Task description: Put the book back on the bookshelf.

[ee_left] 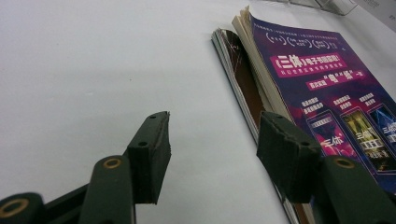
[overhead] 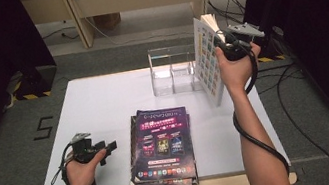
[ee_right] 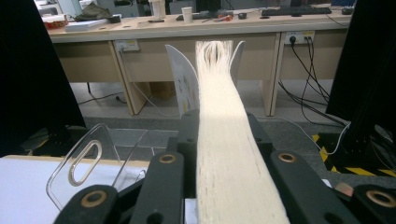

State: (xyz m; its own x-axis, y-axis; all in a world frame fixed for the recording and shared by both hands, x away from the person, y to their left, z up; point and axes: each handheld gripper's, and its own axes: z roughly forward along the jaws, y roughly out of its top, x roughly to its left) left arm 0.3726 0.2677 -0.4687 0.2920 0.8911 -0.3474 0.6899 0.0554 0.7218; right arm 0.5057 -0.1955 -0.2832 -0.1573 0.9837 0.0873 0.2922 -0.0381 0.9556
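The left gripper [overhead: 110,145] rests low on the white table [overhead: 98,103], jaws wide apart with nothing between them; the stack of magazines [overhead: 161,146] lies just to its right, spine edge beside the right jaw. Farther off, the right gripper [overhead: 223,42] is clamped on an upright book [overhead: 208,60], whose page edges run between its jaws. A clear acrylic holder [overhead: 171,71] stands just left of the book.
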